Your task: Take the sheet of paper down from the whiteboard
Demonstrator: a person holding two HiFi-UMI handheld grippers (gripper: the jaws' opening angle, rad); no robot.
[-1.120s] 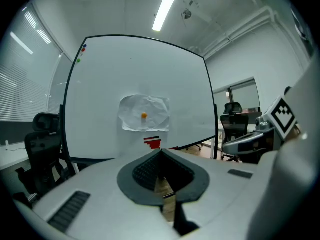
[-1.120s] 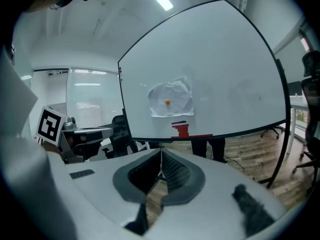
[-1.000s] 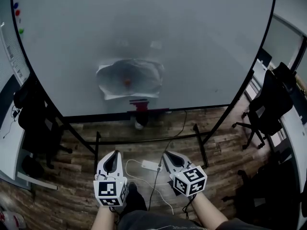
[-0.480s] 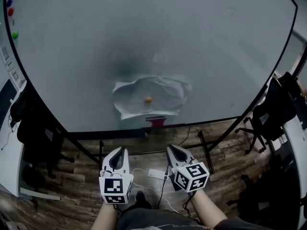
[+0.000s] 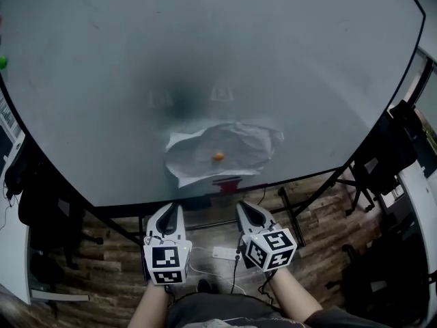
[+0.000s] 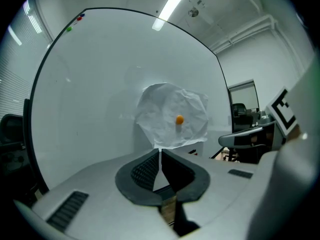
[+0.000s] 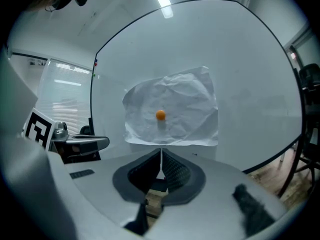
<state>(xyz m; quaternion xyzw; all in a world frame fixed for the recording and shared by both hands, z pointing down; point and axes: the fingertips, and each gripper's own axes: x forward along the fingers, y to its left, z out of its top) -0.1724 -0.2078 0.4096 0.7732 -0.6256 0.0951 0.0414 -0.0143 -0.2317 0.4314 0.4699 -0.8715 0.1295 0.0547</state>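
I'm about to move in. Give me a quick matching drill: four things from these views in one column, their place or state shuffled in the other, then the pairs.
1. sheet of paper
2. orange magnet
3. left gripper
4. green magnet

A. shut, empty, short of the whiteboard
B. near the board's upper left corner
C. crumpled, hanging low on the board
D. on the middle of the sheet

Pairs: 1-C, 2-D, 3-A, 4-B
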